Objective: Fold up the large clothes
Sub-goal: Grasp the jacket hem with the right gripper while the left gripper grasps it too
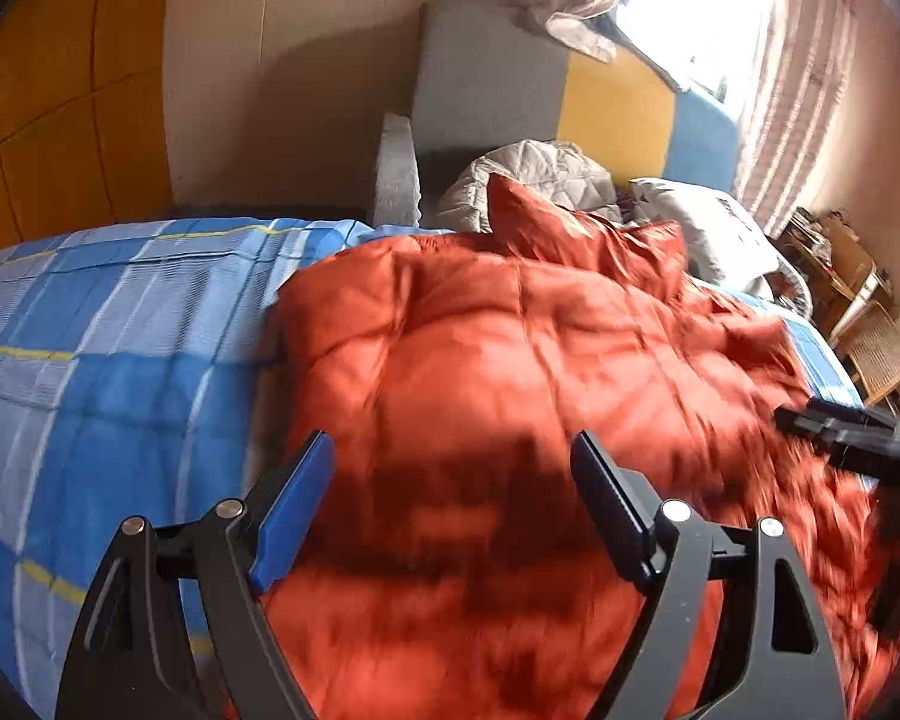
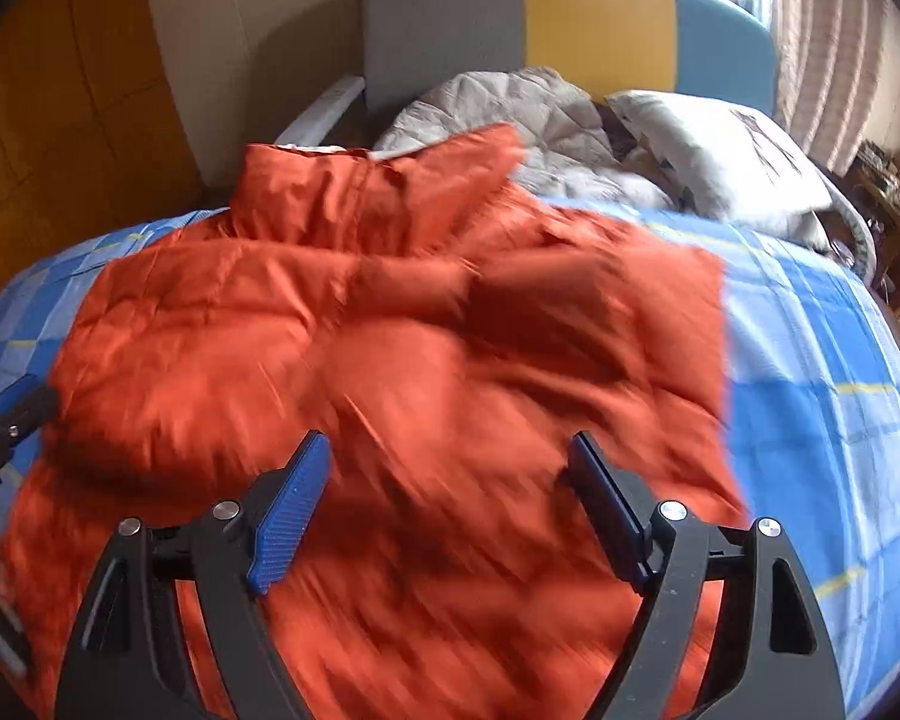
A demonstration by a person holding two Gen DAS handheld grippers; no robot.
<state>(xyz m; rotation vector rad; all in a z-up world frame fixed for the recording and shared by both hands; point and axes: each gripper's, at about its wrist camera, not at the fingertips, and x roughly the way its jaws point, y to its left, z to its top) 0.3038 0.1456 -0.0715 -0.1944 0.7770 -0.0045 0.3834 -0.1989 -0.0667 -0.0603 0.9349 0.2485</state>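
An orange puffer jacket [image 1: 510, 360] lies spread on the blue checked bedspread [image 1: 90, 360], its collar toward the headboard. It also shows in the right wrist view [image 2: 390, 330]. My left gripper [image 1: 453, 450] is open and empty, hovering just above the jacket's near part. My right gripper [image 2: 450, 450] is open and empty above the jacket's lower middle. The right gripper also shows at the right edge of the left wrist view [image 1: 840, 438]. The left gripper shows at the left edge of the right wrist view [image 2: 6, 426].
A grey quilt [image 2: 510, 114] and a white pillow [image 2: 720, 150] lie at the head of the bed, in front of a grey, yellow and blue headboard [image 2: 594, 18]. Wooden furniture [image 1: 858, 300] stands to the right, a curtained window [image 1: 720, 12] above.
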